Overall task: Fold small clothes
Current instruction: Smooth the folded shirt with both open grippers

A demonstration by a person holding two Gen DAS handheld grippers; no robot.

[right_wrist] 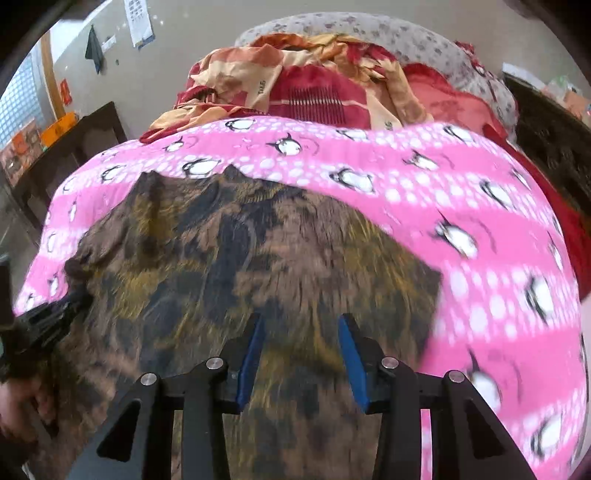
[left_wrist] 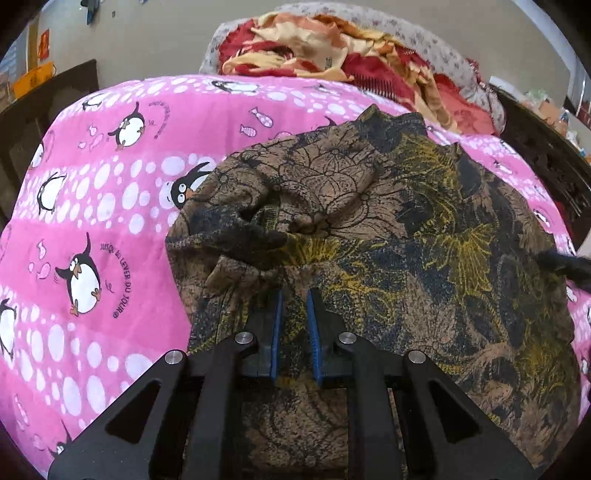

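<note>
Left gripper point(left_wrist: 294, 295) hovering low over the brown floral-print garment with black and mustard patches point(left_wrist: 388, 229), blue-padded jaws parted a little, nothing pinched between them. Bunched, wrinkled folds of that cloth just past the tips, toward 11 o'clock. Right gripper point(right_wrist: 301, 319) likewise above the same garment point(right_wrist: 221, 258), jaws spread wider, holding nothing; view quite blurred. Left gripper's black tip poking in at 9 o'clock of the right view. Garment spread flat on a pink penguin-print bedsheet with white dots point(left_wrist: 110, 229), reaching out to 3 o'clock in the left view. Heaped red-and-orange crumpled blanket point(right_wrist: 314, 81) way off at 12 o'clock, against a grey flowered pillow point(right_wrist: 369, 29).
</note>
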